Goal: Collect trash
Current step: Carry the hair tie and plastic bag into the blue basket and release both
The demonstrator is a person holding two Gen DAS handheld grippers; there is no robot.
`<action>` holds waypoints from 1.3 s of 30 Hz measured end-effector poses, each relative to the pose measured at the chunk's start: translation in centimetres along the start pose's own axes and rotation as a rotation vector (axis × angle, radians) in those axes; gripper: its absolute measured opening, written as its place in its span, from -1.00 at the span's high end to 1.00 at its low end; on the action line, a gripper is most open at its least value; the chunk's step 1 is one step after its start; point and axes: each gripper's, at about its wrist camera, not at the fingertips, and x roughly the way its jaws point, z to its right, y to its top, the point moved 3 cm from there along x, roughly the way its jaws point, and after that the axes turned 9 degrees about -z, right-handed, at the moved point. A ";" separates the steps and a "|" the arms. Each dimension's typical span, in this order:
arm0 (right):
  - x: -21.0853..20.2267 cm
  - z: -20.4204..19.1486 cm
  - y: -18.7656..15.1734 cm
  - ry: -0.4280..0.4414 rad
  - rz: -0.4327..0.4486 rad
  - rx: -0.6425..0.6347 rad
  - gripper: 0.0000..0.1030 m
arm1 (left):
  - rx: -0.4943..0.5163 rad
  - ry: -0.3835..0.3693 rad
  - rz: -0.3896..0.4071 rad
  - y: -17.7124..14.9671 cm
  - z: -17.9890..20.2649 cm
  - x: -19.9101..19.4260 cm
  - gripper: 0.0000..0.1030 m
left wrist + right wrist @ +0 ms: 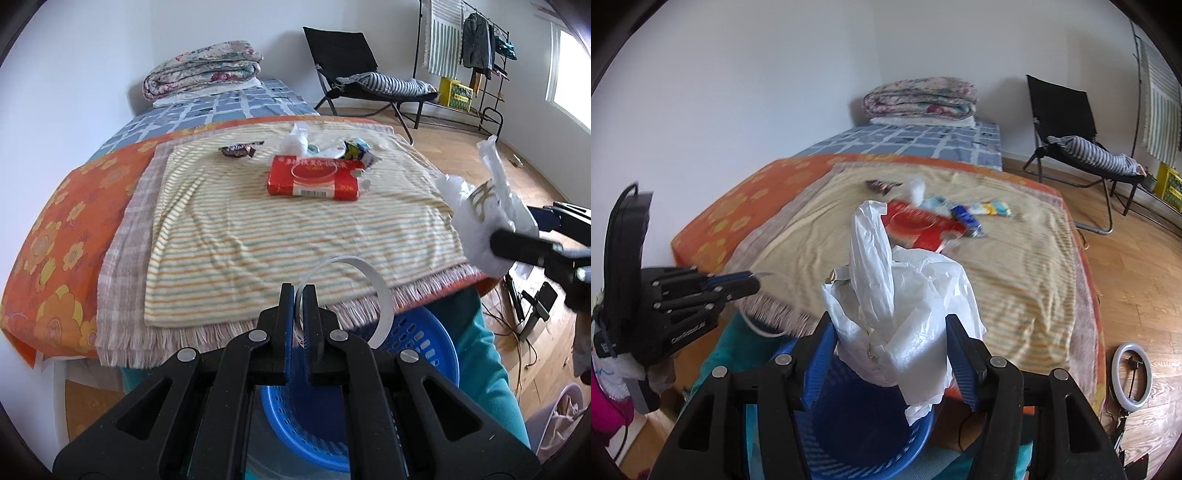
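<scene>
Left claw [299,295], seen from its own wrist camera: the two fingers are clenched on a curled white paper strip [364,291], which arcs up and over to the right above the rim of the blue perforated basket [424,343]. Right claw [891,354], seen from its own wrist camera: it grasps a crumpled white plastic bag [905,310], with one bag handle standing upright above the bundle, directly over the same basket [857,435] (the basket stands on the floor at the foot of the bed). In the left view the bag [480,221] appears at the right edge, off the corner of the bed. Remaining litter lies on the striped towel [258,229] spread over the orange floral bedcover [55,229]: a red tissue pack [314,179], a dark candy wrapper [238,149], a white crumpled tissue [297,138] and a blue-and-yellow snack wrapper [356,149] just behind the pack. A folded quilt [203,68] rests at the far end of the bed.
</scene>
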 end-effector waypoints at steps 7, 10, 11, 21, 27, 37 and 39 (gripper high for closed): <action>1.2 -2.3 -2.5 0.026 -0.053 -0.033 -0.20 | -0.002 -0.005 -0.044 -2.2 0.7 0.9 0.96; 2.0 -2.9 -3.6 0.024 -0.082 -0.037 -0.22 | -0.007 -0.010 -0.073 -3.2 0.8 1.7 0.96; 2.3 -3.0 -4.1 0.028 -0.095 -0.036 -0.22 | -0.008 -0.013 -0.083 -3.5 0.8 2.0 0.96; 6.1 -4.1 -7.3 0.039 -0.209 -0.026 -0.23 | -0.014 -0.016 -0.176 -6.6 0.8 4.8 0.96; 7.6 -3.9 -8.4 0.034 -0.251 -0.013 -0.24 | -0.021 -0.017 -0.215 -7.7 0.8 6.0 0.96; 8.7 -3.9 -8.7 0.020 -0.279 -0.009 -0.34 | -0.022 -0.014 -0.240 -8.2 0.6 6.7 0.96; 8.7 -3.8 -8.7 0.018 -0.278 -0.005 -0.44 | -0.023 -0.013 -0.243 -8.2 0.6 6.8 0.95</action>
